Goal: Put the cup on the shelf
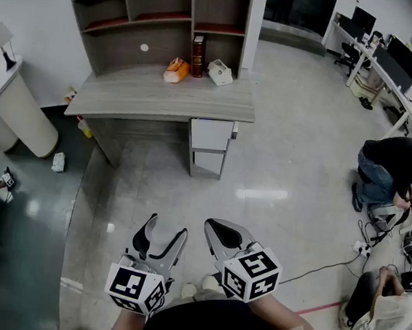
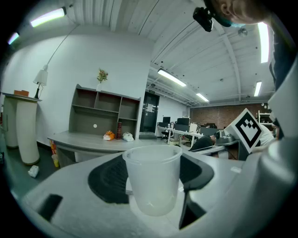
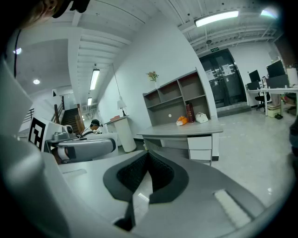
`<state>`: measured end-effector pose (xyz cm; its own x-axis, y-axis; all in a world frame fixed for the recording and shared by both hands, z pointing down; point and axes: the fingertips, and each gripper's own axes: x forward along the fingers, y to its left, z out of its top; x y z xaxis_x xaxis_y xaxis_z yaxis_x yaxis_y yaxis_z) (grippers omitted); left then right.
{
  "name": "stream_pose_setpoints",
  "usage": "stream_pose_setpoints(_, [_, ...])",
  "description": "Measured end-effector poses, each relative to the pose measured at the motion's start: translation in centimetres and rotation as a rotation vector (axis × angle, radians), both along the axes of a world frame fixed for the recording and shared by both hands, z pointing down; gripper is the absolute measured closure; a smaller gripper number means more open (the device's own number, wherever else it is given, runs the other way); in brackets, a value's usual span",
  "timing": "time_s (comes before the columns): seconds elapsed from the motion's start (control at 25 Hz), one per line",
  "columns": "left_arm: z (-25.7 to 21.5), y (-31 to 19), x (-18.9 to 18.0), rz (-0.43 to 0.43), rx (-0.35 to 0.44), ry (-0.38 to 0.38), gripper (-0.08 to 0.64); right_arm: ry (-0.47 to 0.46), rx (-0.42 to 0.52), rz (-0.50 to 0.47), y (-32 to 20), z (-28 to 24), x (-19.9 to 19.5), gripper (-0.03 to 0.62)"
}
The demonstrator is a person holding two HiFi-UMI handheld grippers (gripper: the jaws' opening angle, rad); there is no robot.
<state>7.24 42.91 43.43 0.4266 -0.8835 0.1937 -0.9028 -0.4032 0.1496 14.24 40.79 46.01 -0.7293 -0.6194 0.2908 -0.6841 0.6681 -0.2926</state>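
While the person stands well back on the pale floor (image 1: 287,162), the long grey desk (image 1: 162,94) lies far ahead against the wall. The open shelf (image 1: 159,18) rises from the back of its top. Its upper compartments look bare. A dark book (image 1: 198,56) stands upright in the lower right one, with an orange thing (image 1: 176,70) and a white thing (image 1: 220,72) just beside it on the desk top.

Both tools are low and close to the body, well apart from the desk. The right gripper (image 1: 222,237) has its jaws together with nothing between them. The left gripper (image 1: 161,240) is clamped on the cup (image 2: 152,179), which stands upright between the pads with its rim up. It is carried in the air, nowhere near the shelf yet, so the carry across the floor looks to be the step in hand.

The cup is thin, see-through plastic and seems empty. It should be very light, with a soft wall that dents under a hard squeeze and a smooth skin that may slip. The present hold, on the side wall below the rim, looks sound. That rolled rim is likely the stiffest part, so a hold near it with light pressure should suit best. Tipping it on the way could let it slide out.
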Motion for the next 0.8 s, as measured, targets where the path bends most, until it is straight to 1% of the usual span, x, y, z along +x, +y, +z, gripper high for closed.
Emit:
stream_pose_setpoints(0.24, [0.5, -1.5, 0.7, 0.005, -0.019, 0.011, 0.275, -0.031, -0.029, 0.000, -1.4, 0.3, 0.4, 0.592])
stream_pose_setpoints(0.56, [1.2, -3.8, 2.5, 0.000, -0.027, 0.017, 0.275, -0.022, -0.057, -0.037, -3.2, 1.6, 1.2, 0.592])
stream_pose_setpoints(0.8, [1.8, -5.4, 2.4, -0.017, -0.039, 0.018, 0.275, -0.012, -0.077, -0.043, -4.7, 2.3, 1.3, 0.592])
